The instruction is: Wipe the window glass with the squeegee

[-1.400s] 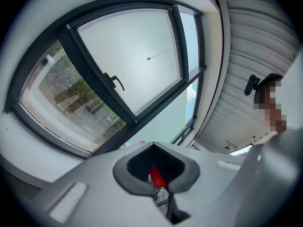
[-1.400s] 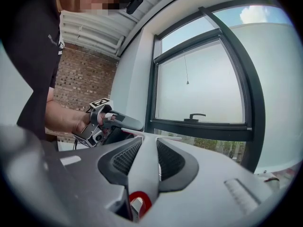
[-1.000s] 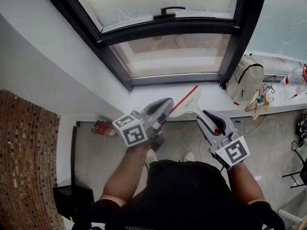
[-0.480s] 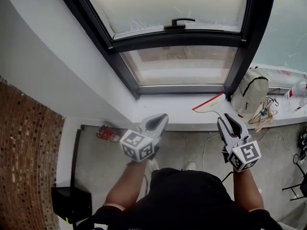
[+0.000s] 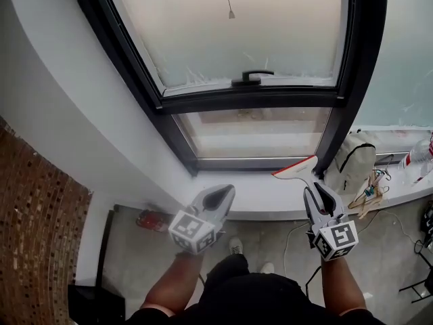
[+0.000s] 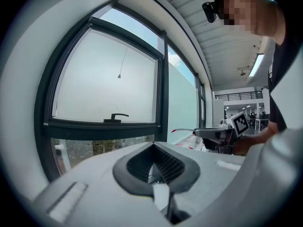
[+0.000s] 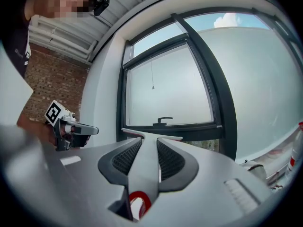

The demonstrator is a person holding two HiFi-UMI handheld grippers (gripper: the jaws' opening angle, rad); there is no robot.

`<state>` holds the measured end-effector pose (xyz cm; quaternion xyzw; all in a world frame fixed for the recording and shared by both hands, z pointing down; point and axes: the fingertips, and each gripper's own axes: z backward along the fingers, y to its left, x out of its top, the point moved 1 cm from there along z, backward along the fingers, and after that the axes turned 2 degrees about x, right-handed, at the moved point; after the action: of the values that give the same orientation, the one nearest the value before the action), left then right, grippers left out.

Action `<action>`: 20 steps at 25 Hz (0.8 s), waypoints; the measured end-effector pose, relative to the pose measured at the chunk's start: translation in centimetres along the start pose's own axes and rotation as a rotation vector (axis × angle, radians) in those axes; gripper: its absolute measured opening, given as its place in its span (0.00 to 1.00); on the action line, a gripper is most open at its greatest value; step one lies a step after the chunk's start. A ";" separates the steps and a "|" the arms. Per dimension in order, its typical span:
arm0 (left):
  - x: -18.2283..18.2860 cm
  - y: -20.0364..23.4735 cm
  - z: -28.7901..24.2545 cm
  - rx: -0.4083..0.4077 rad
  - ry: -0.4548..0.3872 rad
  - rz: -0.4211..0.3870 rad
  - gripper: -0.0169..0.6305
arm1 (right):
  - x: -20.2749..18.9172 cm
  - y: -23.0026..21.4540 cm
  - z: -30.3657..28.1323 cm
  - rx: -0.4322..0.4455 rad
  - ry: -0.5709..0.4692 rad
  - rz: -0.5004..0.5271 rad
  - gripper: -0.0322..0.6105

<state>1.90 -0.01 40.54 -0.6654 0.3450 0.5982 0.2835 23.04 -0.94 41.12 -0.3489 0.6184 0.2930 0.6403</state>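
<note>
A white squeegee with a red blade edge (image 5: pixel 295 169) is held by its handle in my right gripper (image 5: pixel 315 193), blade raised toward the lower pane (image 5: pixel 254 133) of the window. In the right gripper view the white handle (image 7: pixel 144 167) runs between the jaws and the blade (image 7: pixel 151 135) crosses just below the window's black handle (image 7: pixel 164 120). My left gripper (image 5: pixel 219 196) is shut with nothing in it, left of the squeegee and below the sill. The frosted upper pane (image 5: pixel 250 26) fills the top of the head view.
A black window frame (image 5: pixel 355 66) and crossbar with a handle (image 5: pixel 252 77) divide the glass. A white sill (image 5: pixel 257 188) runs under it. A white backpack (image 5: pixel 355 161), cables and a bottle (image 5: pixel 419 156) lie on the sill at right. A brick wall (image 5: pixel 34 235) stands at left.
Both grippers have risen toward the window, and the view has tilted up. The squeegee has swung from lying near the sill to upright in the right gripper, blade nearer the lower pane.
</note>
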 end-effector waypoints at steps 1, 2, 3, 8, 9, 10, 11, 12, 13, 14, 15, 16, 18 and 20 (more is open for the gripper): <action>0.4 0.7 -0.5 -0.001 -0.001 -0.009 0.03 | 0.5 -0.5 -0.8 -0.015 -0.009 0.003 0.24; 0.8 1.5 -1.0 -0.003 -0.006 -0.011 0.03 | 1.1 -0.9 -1.7 -0.029 -0.018 0.009 0.24; 1.2 2.5 -1.8 -0.009 -0.013 -0.009 0.03 | 1.8 -1.3 -2.8 -0.041 -0.028 0.018 0.24; 4.2 7.8 -6.2 -0.062 -0.063 -0.006 0.03 | 6.2 -3.3 -8.5 -0.093 -0.084 0.092 0.24; 5.0 8.8 -7.0 -0.074 -0.071 -0.017 0.03 | 7.0 -3.6 -9.7 -0.106 -0.093 0.104 0.24; 5.9 9.7 -7.8 -0.086 -0.078 -0.029 0.03 | 7.9 -4.0 -10.9 -0.120 -0.102 0.115 0.24; 6.7 10.6 -8.6 -0.099 -0.085 -0.044 0.03 | 8.8 -4.6 -12.2 -0.137 -0.114 0.124 0.24; 7.5 11.4 -9.5 -0.119 -0.096 -0.061 0.03 | 9.6 -5.2 -13.3 -0.157 -0.128 0.128 0.24; 8.0 12.1 -10.4 -0.147 -0.108 -0.079 0.03 | 10.5 -5.9 -14.3 -0.182 -0.144 0.129 0.24; 8.2 12.6 -11.3 -0.181 -0.115 -0.093 0.03 | 11.3 -6.7 -15.0 -0.212 -0.161 0.128 0.24; 8.2 12.9 -12.2 -0.216 -0.112 -0.096 0.03 | 12.2 -7.5 -15.6 -0.248 -0.177 0.129 0.24; 8.1 13.1 -12.9 -0.250 -0.099 -0.090 0.03 | 13.0 -8.4 -16.1 -0.283 -0.196 0.132 0.24; 7.7 13.6 -14.2 -0.300 -0.067 -0.079 0.03 | 15.0 -9.9 -17.7 -0.323 -0.235 0.144 0.24; 6.9 14.0 -15.5 -0.325 -0.044 -0.085 0.03 | 17.0 -11.1 -19.6 -0.338 -0.261 0.173 0.24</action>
<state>0.35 -21.52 36.09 -0.7032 0.2090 0.6480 0.2047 21.59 -24.24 25.30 -0.3559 0.4999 0.4887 0.6201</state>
